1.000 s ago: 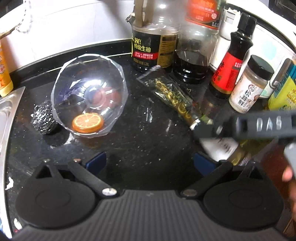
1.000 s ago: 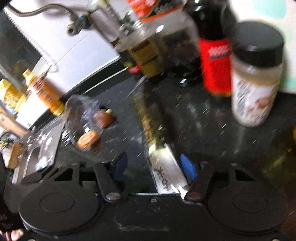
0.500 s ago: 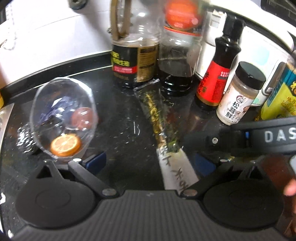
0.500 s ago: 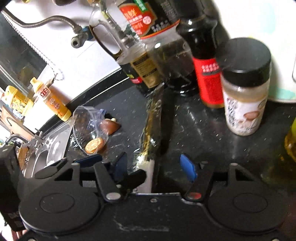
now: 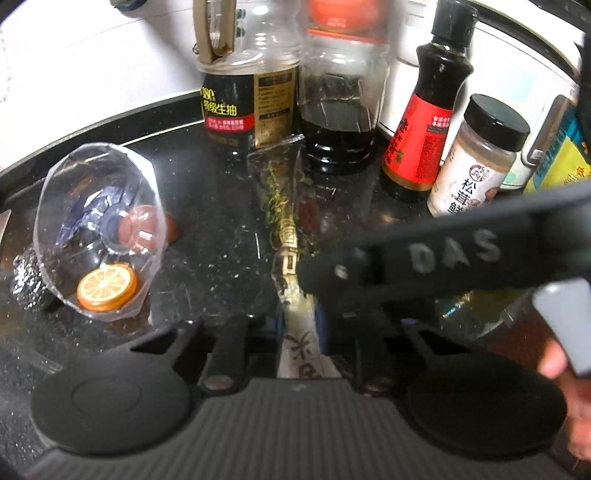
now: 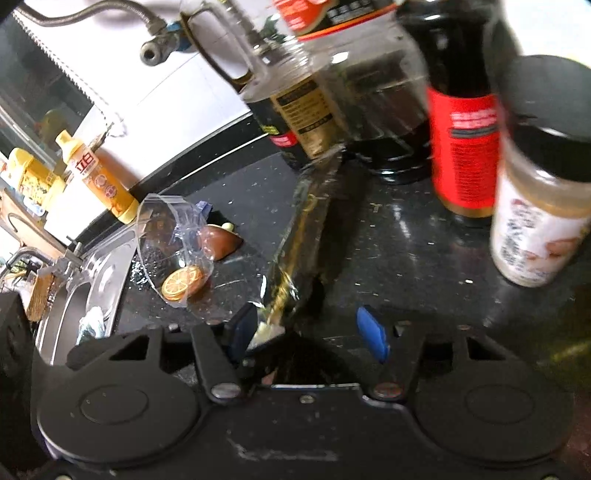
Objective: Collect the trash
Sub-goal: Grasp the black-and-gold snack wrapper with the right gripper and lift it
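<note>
Crinkly wrapper [image 5: 291,258] pinched by just-closed left gripper [image 5: 295,332] jaws; right gripper [image 6: 306,332] jaws half-open beside it; lifting risks toppling soy bottle [image 5: 240,92].

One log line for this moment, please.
step: grasp trash | left hand-held gripper: shut on long clear plastic wrapper | right hand-held gripper: open beside wrapper

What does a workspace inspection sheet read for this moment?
Surface: black speckled counter.
Job's things: long wrapper; clear tub holding an orange slice.
Clutter: sauce bottles, seasoning jar, scouring ball.
Grippers: left gripper shut on the wrapper, jaws just closed; right gripper open, jaws just closing slightly, wrapper end between them beside one pad.
Cables: nothing seen.
Surroundings: sink, braided hose.
</note>
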`<state>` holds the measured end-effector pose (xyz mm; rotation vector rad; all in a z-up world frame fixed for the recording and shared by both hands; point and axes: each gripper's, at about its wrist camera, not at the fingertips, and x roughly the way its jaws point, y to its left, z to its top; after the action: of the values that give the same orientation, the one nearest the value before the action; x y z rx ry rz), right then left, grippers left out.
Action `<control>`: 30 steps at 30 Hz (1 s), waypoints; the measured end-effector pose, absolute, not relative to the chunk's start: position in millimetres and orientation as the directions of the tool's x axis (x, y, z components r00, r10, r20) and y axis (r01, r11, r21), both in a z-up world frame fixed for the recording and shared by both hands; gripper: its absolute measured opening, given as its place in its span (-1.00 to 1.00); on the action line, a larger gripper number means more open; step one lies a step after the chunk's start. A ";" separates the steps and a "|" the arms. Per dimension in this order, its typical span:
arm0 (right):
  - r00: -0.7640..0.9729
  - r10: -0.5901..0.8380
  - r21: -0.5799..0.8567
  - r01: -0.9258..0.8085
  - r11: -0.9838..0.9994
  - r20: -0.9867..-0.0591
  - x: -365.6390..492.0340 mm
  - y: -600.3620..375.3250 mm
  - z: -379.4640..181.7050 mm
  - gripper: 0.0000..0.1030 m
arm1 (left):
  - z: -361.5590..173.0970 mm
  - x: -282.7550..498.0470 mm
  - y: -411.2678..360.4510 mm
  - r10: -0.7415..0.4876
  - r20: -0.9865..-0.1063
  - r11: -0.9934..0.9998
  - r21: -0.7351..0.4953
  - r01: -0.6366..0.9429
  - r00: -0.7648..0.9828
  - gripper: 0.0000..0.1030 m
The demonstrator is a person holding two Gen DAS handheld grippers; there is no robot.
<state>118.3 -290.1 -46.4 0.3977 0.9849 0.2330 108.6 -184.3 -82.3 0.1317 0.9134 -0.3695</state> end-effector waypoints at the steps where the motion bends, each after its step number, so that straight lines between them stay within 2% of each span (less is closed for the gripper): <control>1: 0.533 0.375 0.434 -0.016 0.901 -0.758 121.1 -286.8 -48.1 0.21 | -82.0 107.0 -182.1 -0.260 -0.793 0.929 -0.048 0.368 0.552 -0.68; 8: 0.552 0.367 0.409 -0.051 0.911 -0.749 125.5 -261.8 -50.9 0.18 | -80.0 88.5 -169.6 -0.295 -0.794 0.912 -0.068 0.404 0.531 -0.68; 9: 0.555 0.360 0.395 -0.061 0.917 -0.750 124.0 -257.3 -51.6 -0.04 | -80.0 86.5 -167.4 -0.295 -0.794 0.912 -0.069 0.404 0.531 -0.68; 10: 0.555 0.351 0.376 -0.074 0.924 -0.754 121.6 -249.7 -53.0 -0.45 | -79.9 85.2 -165.1 -0.295 -0.795 0.913 -0.071 0.402 0.531 -0.65; 12: 0.571 0.312 0.318 -0.093 0.943 -0.759 113.5 -234.9 -54.4 -0.57 | -79.1 83.6 -160.3 -0.292 -0.797 0.916 -0.074 0.394 0.528 -0.63; 14: 0.580 0.298 0.300 -0.096 0.949 -0.758 106.5 -225.7 -54.2 -0.58 | -78.2 80.7 -155.9 -0.292 -0.799 0.916 -0.075 0.394 0.526 -0.60; 18: 0.569 0.328 0.369 -0.045 0.928 -0.754 95.7 -226.1 -54.8 -0.64 | -76.3 74.7 -150.6 -0.299 -0.801 0.910 -0.076 0.407 0.518 -0.59; 23: 0.577 0.333 0.412 0.005 0.911 -0.746 76.6 -227.2 -47.3 -0.70 | -68.6 56.7 -147.7 -0.326 -0.797 0.884 -0.065 0.464 0.508 -0.74; 30: 0.613 0.313 0.414 0.025 0.910 -0.725 48.2 -205.8 -21.3 -0.72 | -48.4 33.8 -130.7 -0.358 -0.771 0.848 -0.032 0.529 0.527 -0.75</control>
<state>48.2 -205.8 -21.3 0.4080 0.9015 0.1712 33.8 -130.7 -48.4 0.2161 0.8659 -0.5344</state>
